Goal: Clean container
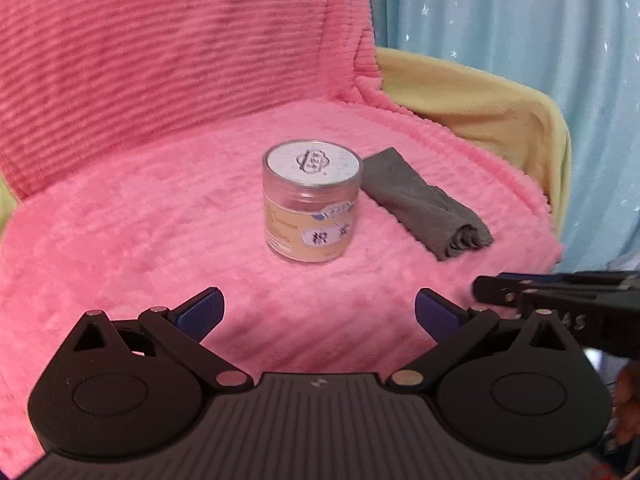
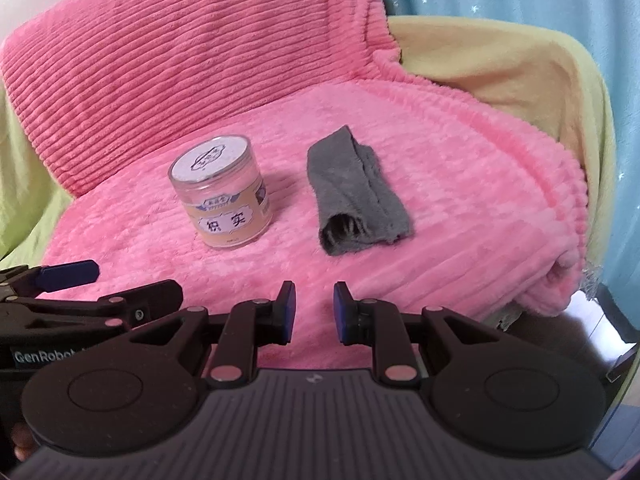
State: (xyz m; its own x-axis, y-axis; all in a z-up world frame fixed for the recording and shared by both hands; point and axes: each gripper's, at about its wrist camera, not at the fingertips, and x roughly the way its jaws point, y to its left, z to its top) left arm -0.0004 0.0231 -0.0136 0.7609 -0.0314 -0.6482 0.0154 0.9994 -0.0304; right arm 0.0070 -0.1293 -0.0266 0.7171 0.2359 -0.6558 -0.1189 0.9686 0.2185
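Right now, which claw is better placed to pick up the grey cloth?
The right claw, probably. In its own view the grey cloth lies almost straight ahead, and the fingers are open and empty. The left claw faces the jar, with the cloth off to its right.

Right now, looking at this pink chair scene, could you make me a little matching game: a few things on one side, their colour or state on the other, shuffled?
Things:
1. jar
2. cloth
3. left tool
4. right tool

Descriptions:
A. grey, folded, lying on the pink blanket
B. fingers spread wide, empty
C. upright, white lid on
D. fingers nearer together, a gap between, empty

Pairs: 1-C, 2-A, 3-B, 4-D
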